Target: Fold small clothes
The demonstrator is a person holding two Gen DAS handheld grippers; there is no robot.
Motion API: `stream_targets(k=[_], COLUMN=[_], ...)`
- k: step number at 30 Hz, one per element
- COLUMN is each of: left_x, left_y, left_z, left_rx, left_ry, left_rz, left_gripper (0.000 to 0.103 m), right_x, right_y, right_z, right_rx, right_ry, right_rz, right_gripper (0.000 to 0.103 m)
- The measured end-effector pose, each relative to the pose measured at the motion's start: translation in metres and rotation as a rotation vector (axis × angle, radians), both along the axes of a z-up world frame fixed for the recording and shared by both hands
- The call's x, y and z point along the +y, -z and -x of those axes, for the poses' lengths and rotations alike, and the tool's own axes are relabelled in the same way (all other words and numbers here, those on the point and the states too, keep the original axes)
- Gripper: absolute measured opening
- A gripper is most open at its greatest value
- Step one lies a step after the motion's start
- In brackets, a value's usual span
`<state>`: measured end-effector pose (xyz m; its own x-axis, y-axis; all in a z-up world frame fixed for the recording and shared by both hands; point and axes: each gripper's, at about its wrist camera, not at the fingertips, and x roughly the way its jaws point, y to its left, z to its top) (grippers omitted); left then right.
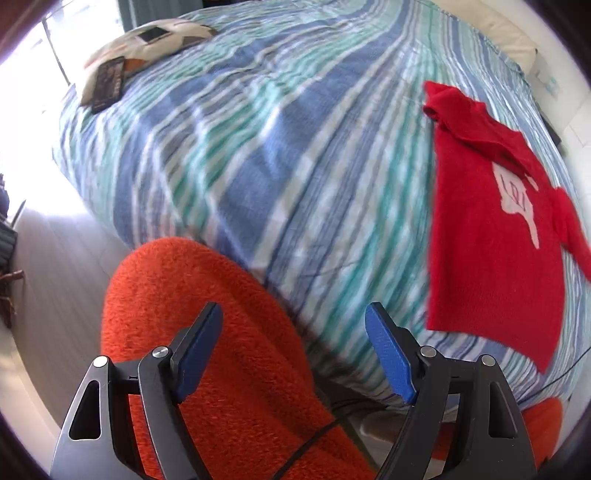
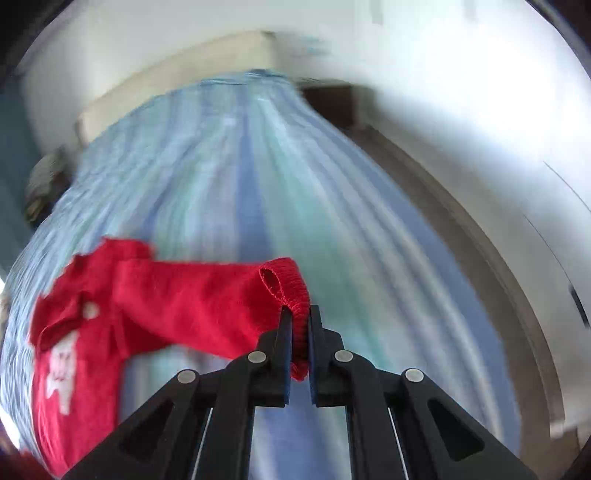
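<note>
Left wrist view: one small red knitted sweater (image 1: 491, 229) with a pale figure on its chest lies flat on the blue, teal and white striped bed cover (image 1: 258, 155), towards the right side of the bed. One sleeve shows at its far upper corner, a second at the right edge. The left tongs (image 1: 293, 349) hang above the near edge of the bed with their two blue-padded fingers (image 1: 389, 354) wide apart and nothing between them. Below them is one orange fuzzy fabric surface (image 1: 207, 332). At the far left corner of the bed rests one patterned pillow (image 1: 147, 48), carrying one dark flat item (image 1: 109, 83) and one pale flat device (image 1: 155, 34).

Right wrist view, heavily blurred: the same single sweater (image 2: 96, 332) lies at lower left on the striped cover (image 2: 236, 177). One sleeve is stretched out to the right, and its ribbed red cuff (image 2: 291, 291) is clamped between the two black fingers of the right tongs (image 2: 298, 314), which are pressed together on it.
</note>
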<state>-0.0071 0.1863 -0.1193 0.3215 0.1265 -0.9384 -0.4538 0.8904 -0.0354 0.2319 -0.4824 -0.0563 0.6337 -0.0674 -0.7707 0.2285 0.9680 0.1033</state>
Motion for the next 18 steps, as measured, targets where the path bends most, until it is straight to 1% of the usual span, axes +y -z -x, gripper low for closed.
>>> stream_targets(k=[2, 4, 7, 9, 11, 13, 16, 18], left_x=[-0.019, -0.037, -0.059, -0.066, -0.067, -0.063, -0.05, -0.042], left_y=[-0.001, -0.006, -0.014, -0.018, -0.02, -0.018, -0.011, -0.008], left_z=[-0.011, -0.021, -0.029, -0.029, -0.025, -0.019, -0.01, -0.005], left_rx=[-0.003, -0.01, -0.02, -0.023, -0.024, -0.018, 0.006, 0.016], left_ry=[0.057, 0.108, 0.172, 0.193, 0.192, 0.174, 0.138, 0.115], left_rz=[0.006, -0.007, -0.025, -0.037, -0.05, -0.054, -0.045, -0.043], left_gripper=[0.081, 0.081, 0.081, 0.081, 0.081, 0.081, 0.081, 0.081], right_x=[-0.036, -0.058, -0.063, -0.067, -0.066, -0.069, -0.074, -0.086], right_y=[0.01, 0.023, 0.038, 0.051, 0.07, 0.085, 0.092, 0.091], right_z=[0.017, 0.03, 0.035, 0.039, 0.044, 0.047, 0.052, 0.059], right_rx=[0.017, 0.023, 0.036, 0.065, 0.089, 0.104, 0.063, 0.031], right_ry=[0.088, 0.133, 0.16, 0.205, 0.249, 0.261, 0.279, 0.284], right_rz=[-0.026, -0.091, -0.112, -0.122, -0.126, -0.116, -0.185, -0.272], right_gripper=[0.006, 0.006, 0.006, 0.006, 0.005, 0.004, 0.005, 0.006])
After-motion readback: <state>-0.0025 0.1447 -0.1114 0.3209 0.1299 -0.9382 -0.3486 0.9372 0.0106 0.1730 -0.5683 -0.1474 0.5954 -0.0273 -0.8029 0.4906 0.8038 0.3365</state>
